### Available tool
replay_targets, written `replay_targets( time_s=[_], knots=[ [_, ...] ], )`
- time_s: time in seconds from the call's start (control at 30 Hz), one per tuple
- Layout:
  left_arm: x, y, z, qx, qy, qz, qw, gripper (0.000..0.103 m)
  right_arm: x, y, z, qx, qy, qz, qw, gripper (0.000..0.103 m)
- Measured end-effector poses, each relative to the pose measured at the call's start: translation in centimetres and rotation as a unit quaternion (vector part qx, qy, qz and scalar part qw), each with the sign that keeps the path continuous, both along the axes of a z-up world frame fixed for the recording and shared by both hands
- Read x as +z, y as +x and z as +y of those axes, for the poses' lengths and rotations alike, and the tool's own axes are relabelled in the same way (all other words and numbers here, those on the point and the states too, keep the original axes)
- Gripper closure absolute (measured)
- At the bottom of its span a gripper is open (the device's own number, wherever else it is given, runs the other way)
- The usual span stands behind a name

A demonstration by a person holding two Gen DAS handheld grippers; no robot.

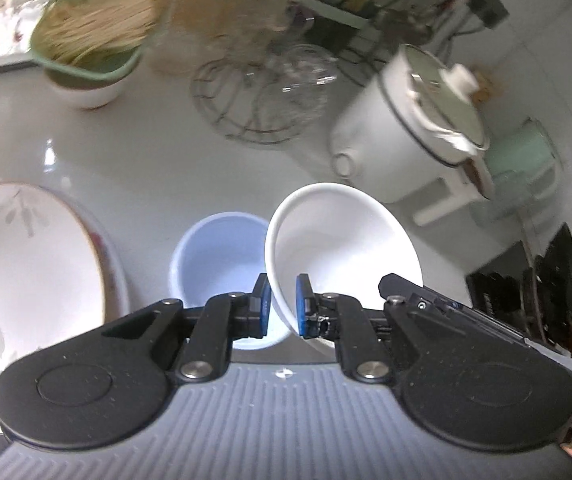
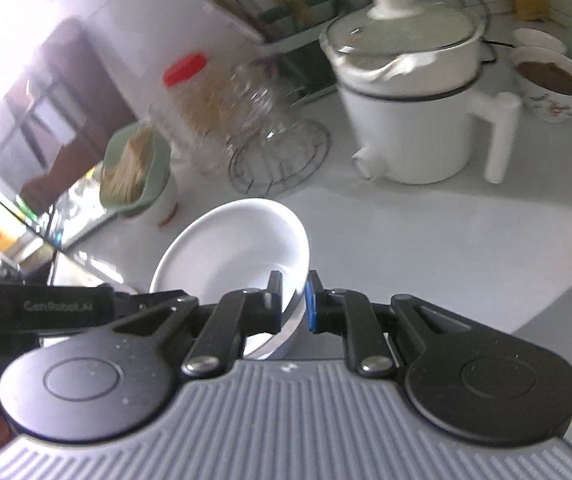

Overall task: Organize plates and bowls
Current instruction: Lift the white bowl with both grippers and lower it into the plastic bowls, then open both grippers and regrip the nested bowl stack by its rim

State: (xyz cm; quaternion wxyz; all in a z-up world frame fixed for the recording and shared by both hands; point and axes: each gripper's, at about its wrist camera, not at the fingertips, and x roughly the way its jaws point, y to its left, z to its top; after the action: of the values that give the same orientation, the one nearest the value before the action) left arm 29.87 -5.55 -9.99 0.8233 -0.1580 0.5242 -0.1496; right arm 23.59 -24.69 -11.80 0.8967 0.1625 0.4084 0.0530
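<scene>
Near the white electric pot [image 1: 406, 128], on the pale bench [image 1: 146, 160], the left gripper [image 1: 282, 304] is clamped on the rim of a white bowl [image 1: 338, 240], one blue pad inside the wall and one outside. This bowl hangs tilted, its open mouth turned toward the pot. Just beside it, on the side away from the pot, a pale blue bowl [image 1: 218, 256] stands upright on the bench, partly behind the gripper's fingers. Farther from the pot, a large white plate [image 1: 26, 264] with a leaf pattern lies flat.

Seen from the right wrist, the right gripper [image 2: 294, 300] pinches the rim of a second white bowl [image 2: 230, 248], which is tipped and lies on the near side of the pot [image 2: 410, 120], below a wire rack [image 2: 282, 160].
</scene>
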Motion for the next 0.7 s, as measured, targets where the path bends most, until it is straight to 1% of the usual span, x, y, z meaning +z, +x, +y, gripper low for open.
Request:
replay_targets(
  time_s=[0.07,0.1,0.17,0.33,0.43,0.5,0.53,0.57,0.6,0.63,0.67,0.7],
  knots=[
    [-1.1,0.2,1.0,0.013,-0.006,0.003,0.9999,0.090,-0.8,0.5,0.7,0.015,-0.003,-0.002,1.000,0.087],
    [-1.7,0.3,1.5,0.019,-0.009,0.004,0.9998,0.090,-1.3,0.9,0.9,0.018,0.001,0.005,1.000,0.087],
    [-2.6,0.5,2.1,0.027,-0.001,0.004,0.9996,0.090,-2.1,1.6,1.5,0.030,0.002,0.012,0.999,0.087],
    [-3.7,0.6,3.0,0.035,0.017,-0.005,0.9992,0.090,-3.3,2.6,3.3,0.053,-0.021,0.016,0.998,0.086],
    [-4.9,1.0,3.5,0.042,0.012,0.006,0.9990,0.090,-4.1,3.3,3.6,0.059,-0.026,0.031,0.997,0.086],
    [-5.4,1.2,3.7,0.045,0.014,0.012,0.9988,0.089,-4.1,3.5,3.6,0.065,-0.026,0.034,0.997,0.086],
    [-5.5,1.2,3.8,0.047,0.013,0.013,0.9987,0.088,-4.1,3.5,3.5,0.066,-0.028,0.035,0.997,0.084],
    [-5.6,1.2,4.0,0.050,0.008,0.015,0.9986,0.082,-4.0,3.5,3.2,0.065,-0.028,0.035,0.997,0.079],
    [-5.7,1.2,4.2,0.053,0.001,0.018,0.9984,0.070,-4.0,3.5,2.9,0.061,-0.025,0.034,0.997,0.074],
    [-5.8,1.1,4.5,0.058,-0.006,0.017,0.9982,0.064,-4.0,3.6,2.5,0.057,-0.020,0.032,0.998,0.066],
    [-5.8,1.0,4.6,0.064,-0.006,0.015,0.9978,0.058,-4.2,3.7,2.2,0.054,-0.016,0.033,0.998,0.066],
    [-5.7,0.9,4.7,0.068,-0.005,0.011,0.9976,0.057,-4.4,3.8,2.0,0.051,-0.012,0.037,0.998,0.066]
  ],
)
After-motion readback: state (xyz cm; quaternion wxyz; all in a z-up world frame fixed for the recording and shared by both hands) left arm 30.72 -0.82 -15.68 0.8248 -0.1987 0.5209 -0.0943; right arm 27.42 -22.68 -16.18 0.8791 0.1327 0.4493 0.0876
